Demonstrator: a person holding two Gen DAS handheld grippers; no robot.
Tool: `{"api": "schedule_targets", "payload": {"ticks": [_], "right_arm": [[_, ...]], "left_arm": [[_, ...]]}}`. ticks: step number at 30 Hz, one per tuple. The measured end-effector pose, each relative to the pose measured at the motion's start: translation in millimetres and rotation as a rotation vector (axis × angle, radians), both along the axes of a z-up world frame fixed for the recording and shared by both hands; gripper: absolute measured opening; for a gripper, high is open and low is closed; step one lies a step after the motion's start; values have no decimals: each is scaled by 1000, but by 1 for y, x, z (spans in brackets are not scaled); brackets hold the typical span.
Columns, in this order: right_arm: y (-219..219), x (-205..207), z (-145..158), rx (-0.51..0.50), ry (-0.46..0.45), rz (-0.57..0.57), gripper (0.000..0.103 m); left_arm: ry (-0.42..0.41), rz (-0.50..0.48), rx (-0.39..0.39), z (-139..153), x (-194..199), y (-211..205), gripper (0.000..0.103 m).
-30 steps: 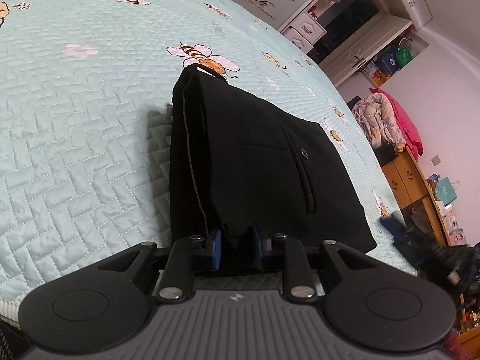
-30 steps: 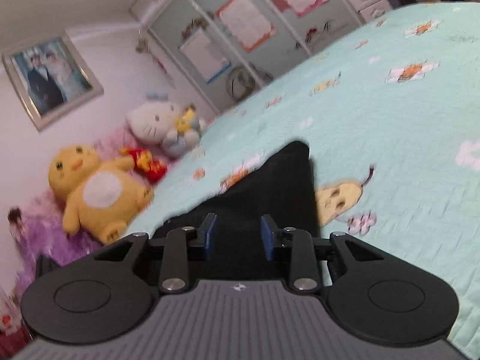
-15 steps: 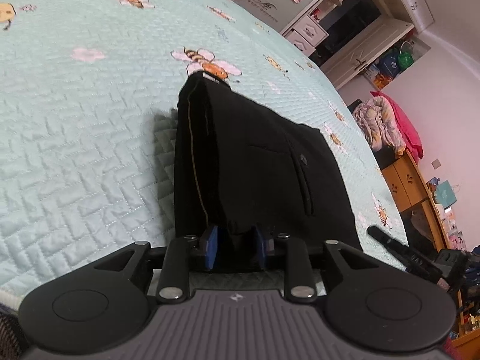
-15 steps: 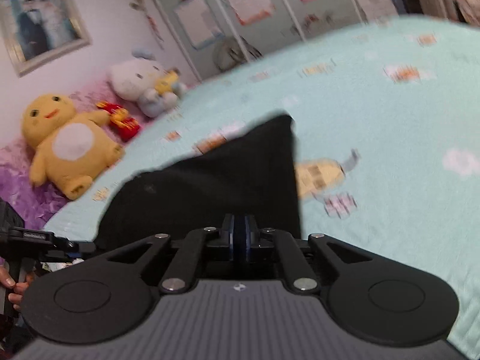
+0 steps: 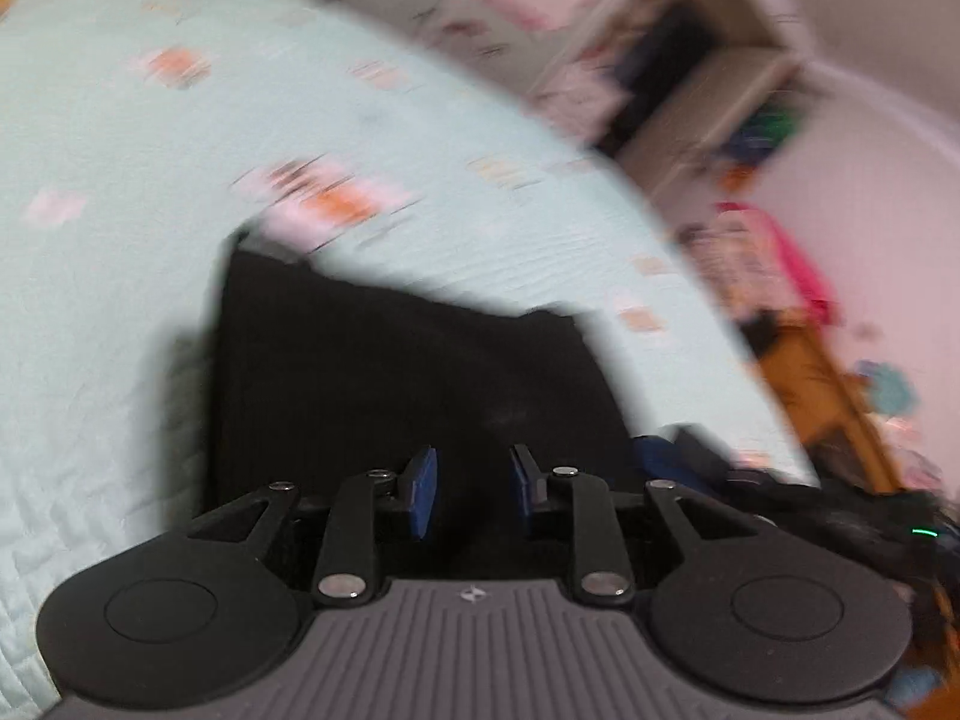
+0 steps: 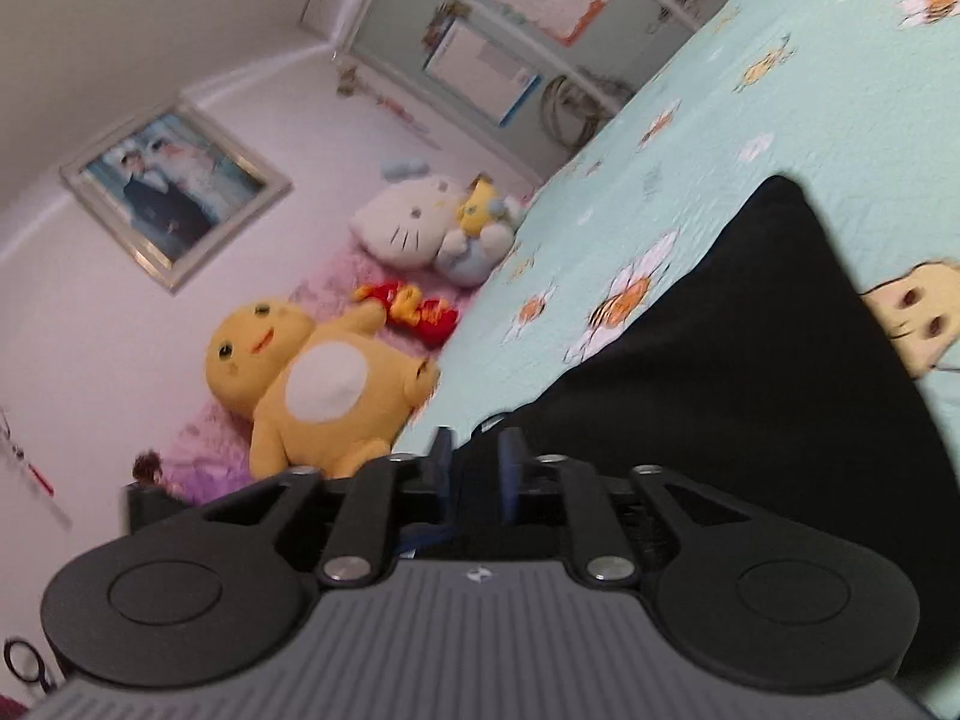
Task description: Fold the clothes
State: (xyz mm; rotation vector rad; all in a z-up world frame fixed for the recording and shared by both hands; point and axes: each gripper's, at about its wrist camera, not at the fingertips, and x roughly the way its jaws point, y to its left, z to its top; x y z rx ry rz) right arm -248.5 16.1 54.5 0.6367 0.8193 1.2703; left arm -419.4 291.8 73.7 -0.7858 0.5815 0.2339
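Folded black trousers (image 5: 408,372) lie on the mint quilted bed (image 5: 120,210). In the blurred left wrist view my left gripper (image 5: 473,495) sits at their near edge. Its jaws are closing, black cloth fills the narrow gap between the blue pads (image 5: 423,495), and the trousers follow the gripper. From the right wrist, the trousers (image 6: 750,360) stretch away to a far corner on the right. My right gripper (image 6: 475,462) is at their near left edge with its jaws opening. The cloth's edge reaches into the gap, but the pads (image 6: 510,465) do not press on it.
A yellow plush toy (image 6: 318,384) and a white cat plush (image 6: 420,228) sit at the head of the bed below a framed photo (image 6: 174,192). A wardrobe (image 6: 510,48) stands beyond. Wooden furniture with piled clothes (image 5: 774,264) stands past the bed's right edge.
The left view has swung and blurred, and the trousers' far corner has slid off the bee print. The right gripper's jaws, shut half a second ago, now stand apart, and its view has rolled.
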Motion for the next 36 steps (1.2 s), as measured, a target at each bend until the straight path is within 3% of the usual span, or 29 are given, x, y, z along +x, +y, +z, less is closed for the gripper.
{"api": "schedule_targets", "payload": {"ticks": [1,2,3,4,7,9,11,14,18,21,24,26,29,30,32,36], "right_arm": [[9,-2,-13,-68,3,10,30],[17,-4,-26,-139,5,20,26],[26,-6,-39,-210,7,29,8],[26,-9,-39,-228,-18,27,0],[27,-16,-36,-268,-99,17,0],[27,-10,-27,-281,-79,41,0],[22,-5,-11,-235,-63,69,7],[17,12,18,-172,-112,62,16],[35,72,34,-178,-95,136,37],[58,126,11,-270,-30,92,36],[64,175,-32,-260,131,22,0],[58,199,-56,-192,242,-63,0],[41,209,-59,-128,290,-198,0],[35,212,-59,-107,305,-243,6],[28,201,-46,-75,263,-236,19],[26,150,-7,-26,139,-85,21]], "left_arm": [[11,39,-54,-16,-3,8,11],[9,63,-103,-30,-7,16,5],[-10,67,-141,-38,-11,23,6],[-31,65,-174,-43,-15,27,6],[-29,43,-153,-40,-13,29,6],[-23,30,-140,-38,-10,29,6],[-33,31,-165,-42,-10,32,6],[-42,26,-173,-45,-11,32,6],[-41,9,-158,-44,-12,30,6],[-41,-8,-151,-44,-15,34,6],[-42,-21,-143,-45,-13,35,6],[-42,-25,-144,-46,-13,35,6],[-46,-24,-162,-48,-13,38,6],[-47,-21,-165,-48,-13,38,6],[-49,-17,-163,-47,-13,37,6],[-49,-5,-155,-40,-15,34,5]]}}
